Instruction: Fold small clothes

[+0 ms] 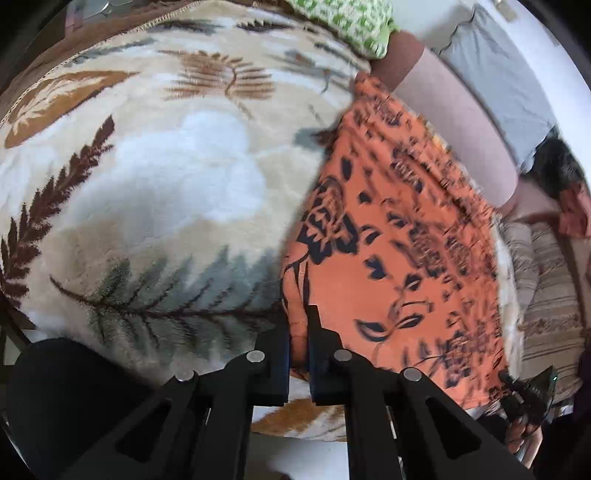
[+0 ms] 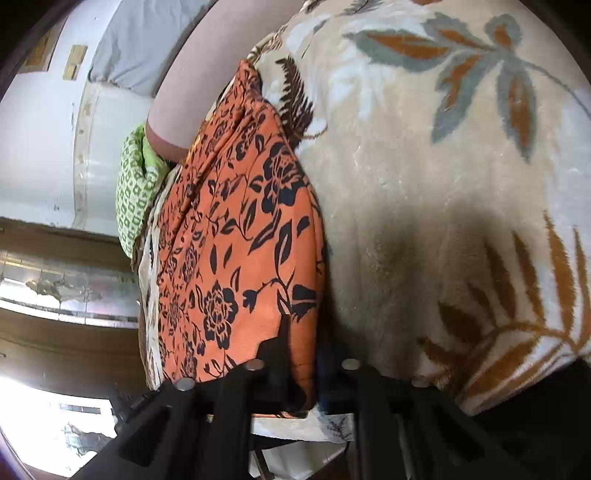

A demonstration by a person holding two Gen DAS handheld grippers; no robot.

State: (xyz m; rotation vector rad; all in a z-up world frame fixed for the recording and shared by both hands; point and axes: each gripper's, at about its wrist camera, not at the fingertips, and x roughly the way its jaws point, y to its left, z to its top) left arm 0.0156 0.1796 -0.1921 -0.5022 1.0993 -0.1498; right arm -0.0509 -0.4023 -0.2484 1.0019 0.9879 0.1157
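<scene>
Left wrist view: left gripper (image 1: 299, 332) clamped narrow on the near left edge of the orange floral garment (image 1: 399, 236); cloth visibly pinched between the pads. Garment lies on the leaf-patterned blanket (image 1: 155, 177), spreading away to the far right. A green patterned cloth (image 1: 347, 22) sits at the far edge, apart from the work.

Right wrist view: right gripper (image 2: 301, 365) likewise closed on the garment's (image 2: 236, 236) near right corner, fabric running between the fingers. Blanket (image 2: 424, 184) bare to the right.

Judgement: both near corners gripped, fold about to start. Lift both evenly, keep the edge taut between grippers, carry it to the far edge and align corners before releasing.
</scene>
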